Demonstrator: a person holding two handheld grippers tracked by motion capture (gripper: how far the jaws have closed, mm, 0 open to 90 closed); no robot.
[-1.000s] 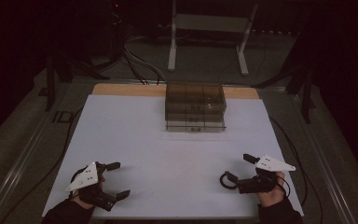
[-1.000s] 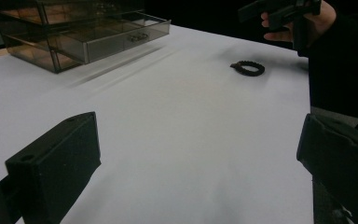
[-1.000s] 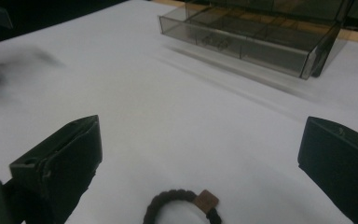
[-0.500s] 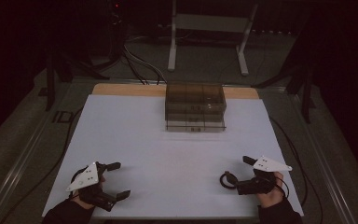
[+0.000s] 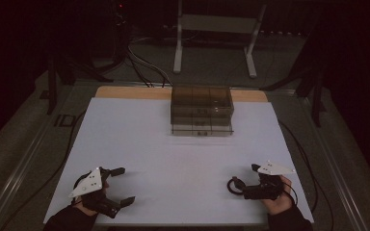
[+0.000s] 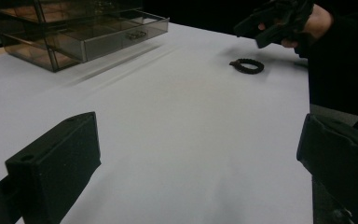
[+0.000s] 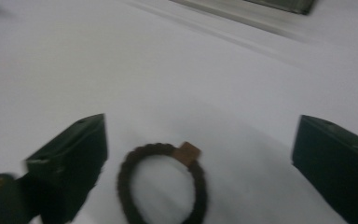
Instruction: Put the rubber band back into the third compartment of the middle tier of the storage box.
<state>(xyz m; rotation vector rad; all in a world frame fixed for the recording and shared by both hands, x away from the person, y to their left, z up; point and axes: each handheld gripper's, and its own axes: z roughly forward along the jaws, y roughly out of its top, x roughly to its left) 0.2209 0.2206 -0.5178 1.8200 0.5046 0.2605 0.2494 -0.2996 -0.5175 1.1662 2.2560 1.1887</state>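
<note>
1. In the right gripper view, the dark braided bracelet [image 7: 163, 184] is seen close up as a ring lying flat on the white table [image 7: 214, 70], with a small brown tag on its rim; this tag cannot be made out in the high view.
2. In the high view, the bracelet [image 5: 234, 186] is found near the table's right front corner, just off the tips of the right gripper [image 5: 248, 182]. From the left gripper view it [image 6: 247, 66] is seen lying apart from that gripper [image 6: 261, 32], which is held just above the table.
3. A smoky transparent drawer box [image 5: 202, 110] is placed at the far middle of the table [image 5: 164, 159]. In the left gripper view its lower drawer [image 6: 121, 35] is seen pulled partly out, with a small handle on its front. What lies in the compartments cannot be told.
4. The right gripper's jaws are spread wide and have just been closing slightly; the bracelet lies between them on the table and is not pinched.
5. The left gripper [image 5: 120, 185] is held at the left front corner with its jaws spread wide, and nothing is held between them.
</note>
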